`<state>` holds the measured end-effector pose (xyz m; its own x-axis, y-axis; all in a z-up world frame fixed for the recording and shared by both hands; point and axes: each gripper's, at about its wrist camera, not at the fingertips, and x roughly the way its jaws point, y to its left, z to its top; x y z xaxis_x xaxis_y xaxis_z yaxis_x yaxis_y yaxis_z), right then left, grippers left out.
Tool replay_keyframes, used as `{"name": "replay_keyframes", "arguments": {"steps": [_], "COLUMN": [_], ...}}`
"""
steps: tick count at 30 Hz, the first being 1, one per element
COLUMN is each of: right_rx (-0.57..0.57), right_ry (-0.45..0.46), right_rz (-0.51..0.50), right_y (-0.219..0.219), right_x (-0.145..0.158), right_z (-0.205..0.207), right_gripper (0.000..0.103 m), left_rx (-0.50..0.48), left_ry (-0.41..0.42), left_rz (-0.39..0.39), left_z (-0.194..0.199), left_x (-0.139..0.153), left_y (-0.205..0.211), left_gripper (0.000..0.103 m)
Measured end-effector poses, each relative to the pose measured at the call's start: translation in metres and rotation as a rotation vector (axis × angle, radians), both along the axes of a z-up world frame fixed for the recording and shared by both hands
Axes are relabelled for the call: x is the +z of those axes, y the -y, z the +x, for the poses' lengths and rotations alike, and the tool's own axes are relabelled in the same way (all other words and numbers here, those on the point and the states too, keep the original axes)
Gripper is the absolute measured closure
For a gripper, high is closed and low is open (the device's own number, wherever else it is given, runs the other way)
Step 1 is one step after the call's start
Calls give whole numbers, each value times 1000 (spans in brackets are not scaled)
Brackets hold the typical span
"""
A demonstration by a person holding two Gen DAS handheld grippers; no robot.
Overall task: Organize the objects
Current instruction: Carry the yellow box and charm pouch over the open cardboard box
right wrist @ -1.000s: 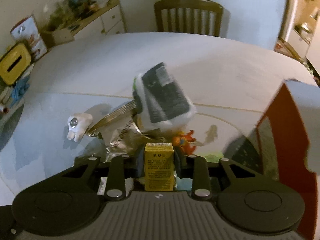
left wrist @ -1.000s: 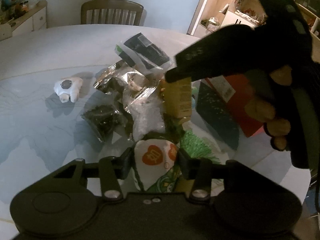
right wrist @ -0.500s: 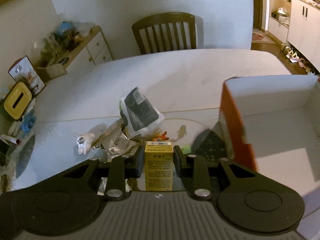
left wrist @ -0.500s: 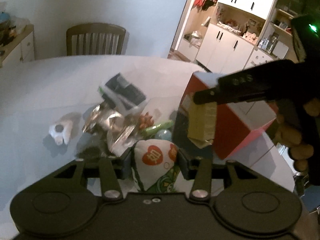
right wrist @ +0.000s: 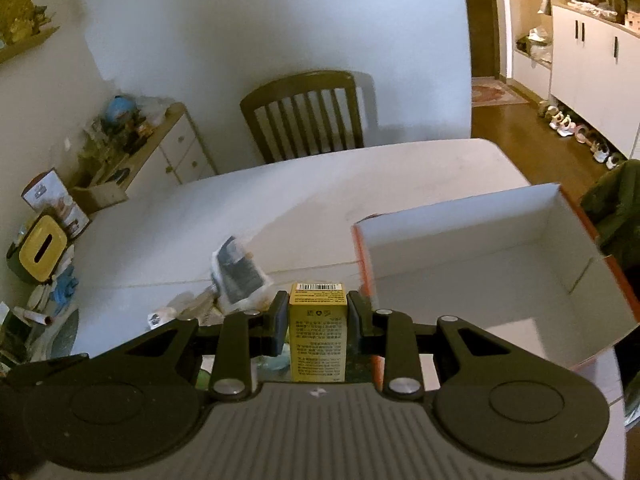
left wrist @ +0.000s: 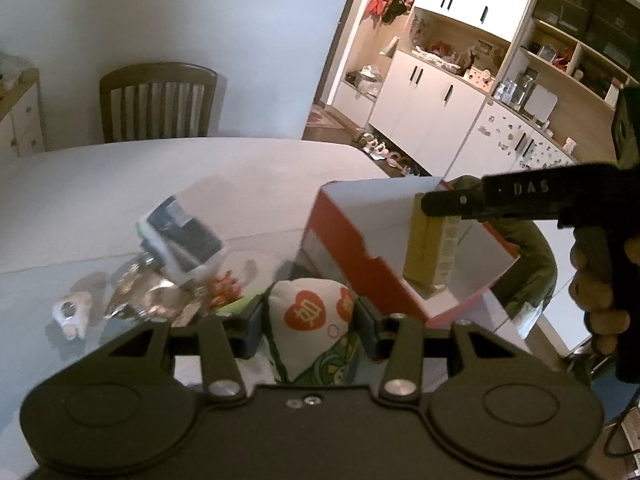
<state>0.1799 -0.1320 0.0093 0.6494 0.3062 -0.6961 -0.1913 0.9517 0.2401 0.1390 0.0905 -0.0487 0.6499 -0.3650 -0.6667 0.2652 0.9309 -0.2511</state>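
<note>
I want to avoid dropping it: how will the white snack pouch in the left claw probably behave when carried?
The snack pouch looks puffy and soft, so it probably gives under the left claw. Likely light for its size. Its glossy film may slip.

Open box right of the packet pile, chair behind the table
</note>
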Motion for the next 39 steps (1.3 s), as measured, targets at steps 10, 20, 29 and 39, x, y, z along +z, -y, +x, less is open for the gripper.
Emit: {"name": "replay_keyframes", "arguments": {"steps": [10,20,29,39], "right_rx": [-34,-48,-36,-2], "right_ry": [4,-18,-37,-79], "right_rz": [-4,-21,-14,-69], "right_y": [77,138,169,178], "right_x": [0,-20,-37,-68], "right_z": [30,60,75,97], "right_gripper": [74,74,74,74], "left_rx": [0,-13,-32,-36], "left_ry": [-40,-22,-13,-93], "left_rz": [-6,27,86,106], "left_z": [36,79,118,175], "left_x": [9,18,14,-21], "left_y": [66,132,179,212], "left_gripper": [57,57,57,57]}}
